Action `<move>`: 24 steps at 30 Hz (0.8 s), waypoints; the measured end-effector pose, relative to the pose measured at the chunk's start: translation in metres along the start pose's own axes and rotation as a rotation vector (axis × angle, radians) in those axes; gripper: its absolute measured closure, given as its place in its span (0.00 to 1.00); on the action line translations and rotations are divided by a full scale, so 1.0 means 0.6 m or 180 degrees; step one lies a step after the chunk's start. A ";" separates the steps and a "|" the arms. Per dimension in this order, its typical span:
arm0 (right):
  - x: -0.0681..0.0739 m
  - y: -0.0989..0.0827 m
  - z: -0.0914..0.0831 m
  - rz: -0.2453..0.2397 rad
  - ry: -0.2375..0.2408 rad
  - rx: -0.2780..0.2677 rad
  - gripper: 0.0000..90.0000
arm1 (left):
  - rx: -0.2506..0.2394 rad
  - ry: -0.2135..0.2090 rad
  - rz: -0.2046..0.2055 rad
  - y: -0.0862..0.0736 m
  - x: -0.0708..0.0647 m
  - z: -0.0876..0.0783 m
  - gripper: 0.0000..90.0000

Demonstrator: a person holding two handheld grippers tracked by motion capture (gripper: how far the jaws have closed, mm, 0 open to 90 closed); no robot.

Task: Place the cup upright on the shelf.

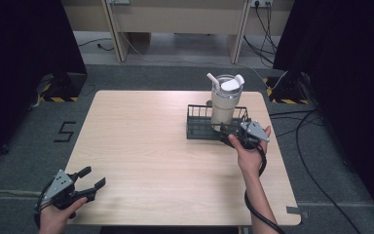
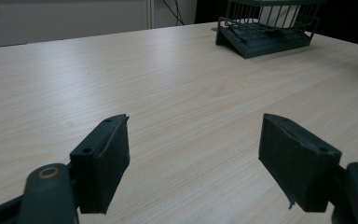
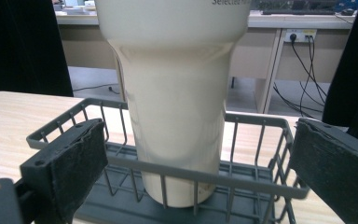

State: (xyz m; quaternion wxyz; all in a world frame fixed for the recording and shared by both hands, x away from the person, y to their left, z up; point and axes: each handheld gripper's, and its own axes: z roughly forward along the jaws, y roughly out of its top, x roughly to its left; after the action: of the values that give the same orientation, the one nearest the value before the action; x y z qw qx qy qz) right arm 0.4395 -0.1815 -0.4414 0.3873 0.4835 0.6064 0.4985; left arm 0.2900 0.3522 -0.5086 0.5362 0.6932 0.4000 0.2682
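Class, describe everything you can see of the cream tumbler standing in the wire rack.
The tumbler is tall and cream-coloured with a smooth, glossy wall, wide above and stepping in to a narrower base. On top sit a white lid and an angled white straw. It stands upright inside the dark wire rack, its base on the rack floor, at the table's far right. Small dark print near its top is cut off. The right gripper faces it with open jaws, not touching.

Tumbler (image 3: 177,116): cream, smooth, satin sheen. Wire basket (image 3: 256,179): dark grey coated metal, matt. Table (image 2: 177,93): pale wood-grain laminate. Jaw pads (image 3: 81,158), flanking the tumbler: black, rough rubber.
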 end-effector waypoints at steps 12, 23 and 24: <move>-0.005 -0.015 -0.025 0.0008 -0.0006 0.0043 0.06 | 0.0001 -0.0001 0.0000 0.000 0.000 0.000 0.26; -0.011 -0.024 -0.048 0.0002 -0.0035 0.0067 0.07 | 0.0003 0.0002 0.0004 0.000 0.000 0.000 0.27; -0.011 -0.025 -0.051 0.0009 -0.0043 0.0065 0.07 | 0.0002 0.0003 0.0003 0.000 0.000 0.000 0.27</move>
State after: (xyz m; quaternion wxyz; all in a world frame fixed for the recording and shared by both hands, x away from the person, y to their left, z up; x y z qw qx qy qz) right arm 0.4093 -0.1957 -0.4501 0.3857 0.4916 0.6082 0.4896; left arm 0.2899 0.3520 -0.5085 0.5356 0.6935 0.4001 0.2686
